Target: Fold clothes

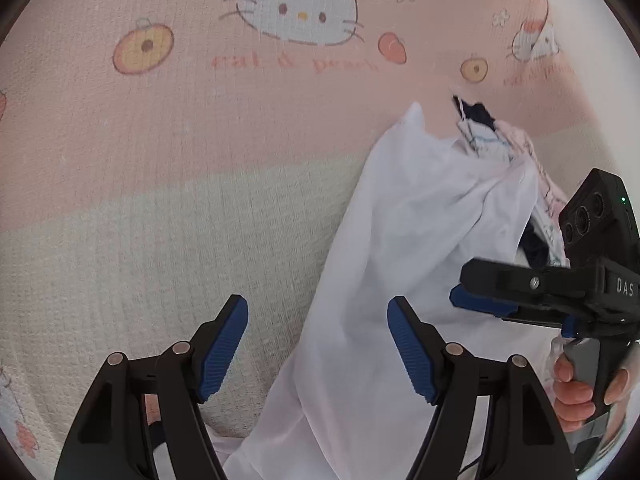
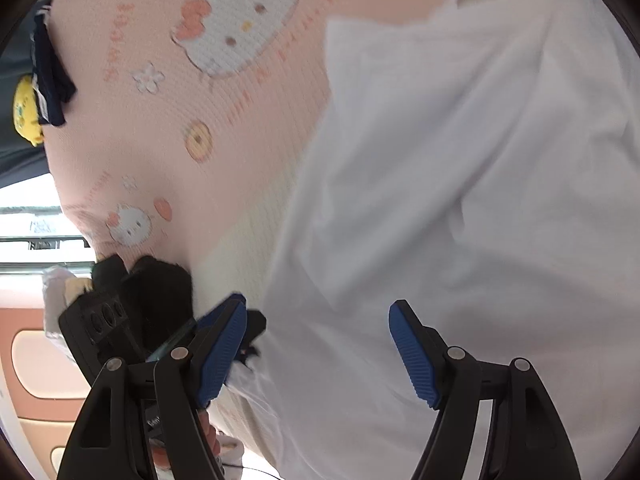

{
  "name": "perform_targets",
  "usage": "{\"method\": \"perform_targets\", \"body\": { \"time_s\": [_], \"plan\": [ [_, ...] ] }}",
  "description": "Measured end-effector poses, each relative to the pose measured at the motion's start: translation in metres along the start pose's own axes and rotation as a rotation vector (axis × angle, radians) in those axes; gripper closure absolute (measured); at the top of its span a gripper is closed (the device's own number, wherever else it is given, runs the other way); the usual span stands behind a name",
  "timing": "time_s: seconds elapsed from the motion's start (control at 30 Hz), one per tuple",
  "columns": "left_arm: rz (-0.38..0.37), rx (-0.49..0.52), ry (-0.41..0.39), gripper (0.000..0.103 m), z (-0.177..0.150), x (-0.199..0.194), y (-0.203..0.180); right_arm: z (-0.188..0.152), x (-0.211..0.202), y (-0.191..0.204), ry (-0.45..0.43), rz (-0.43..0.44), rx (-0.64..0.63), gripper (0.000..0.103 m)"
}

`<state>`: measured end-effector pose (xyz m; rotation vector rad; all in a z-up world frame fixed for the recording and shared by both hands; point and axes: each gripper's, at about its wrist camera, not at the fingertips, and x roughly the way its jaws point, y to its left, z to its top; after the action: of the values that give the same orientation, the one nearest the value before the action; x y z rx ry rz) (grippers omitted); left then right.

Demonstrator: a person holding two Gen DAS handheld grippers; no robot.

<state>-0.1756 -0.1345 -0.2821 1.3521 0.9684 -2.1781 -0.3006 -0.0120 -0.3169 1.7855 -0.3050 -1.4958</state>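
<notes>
free: blanket (image 1: 140, 200) left | blocked: white garment (image 1: 400, 240), clothes pile (image 1: 492, 136) right

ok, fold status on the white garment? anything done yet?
Done: nothing folded. The white thin-fabric garment lies rumpled on the pink cartoon-cat bedspread. In hand: the left tongs and right tongs both stand open over the cloth, gripping nothing. Left: grasp, spread flat, fold; the small heap of dark and pale clothes behind it also looks unfolded.

Pink-and-cream bedspread (image 1: 168, 168) (cartoon cats, peaches) fills the view; daylight at left.
</notes>
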Motion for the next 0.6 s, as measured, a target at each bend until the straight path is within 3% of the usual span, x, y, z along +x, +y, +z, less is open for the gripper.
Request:
{"method": "perform_targets", "body": {
  "time_s": [0.1, 0.2, 0.23, 0.3, 0.47, 0.6],
  "plan": [
    [-0.004, 0.003, 0.003, 0.047, -0.009, 0.008, -0.004, -0.004, 0.003, -0.011, 0.027, 0.036, 0.045, 0.030],
    [0.016, 0.029, -0.020, 0.052, -0.016, 0.011, -0.015, -0.001, -0.001, -0.012, 0.069, 0.081, 0.039, 0.030],
    [0.021, 0.042, -0.038, 0.062, -0.019, 0.009, -0.019, 0.000, -0.003, -0.011, 0.059, 0.081, 0.032, 0.030],
    [0.033, 0.070, -0.072, 0.075, -0.024, 0.007, -0.027, 0.001, -0.006, -0.007, 0.036, 0.067, 0.014, 0.030],
    [-0.054, 0.072, -0.095, 0.081, -0.033, 0.001, -0.036, 0.001, -0.005, 0.000, 0.043, 0.092, -0.012, 0.030],
    [-0.068, 0.084, -0.075, 0.081, -0.039, 0.005, -0.045, 0.000, 0.000, 0.004, 0.044, 0.081, -0.032, 0.030]
  ]
}}
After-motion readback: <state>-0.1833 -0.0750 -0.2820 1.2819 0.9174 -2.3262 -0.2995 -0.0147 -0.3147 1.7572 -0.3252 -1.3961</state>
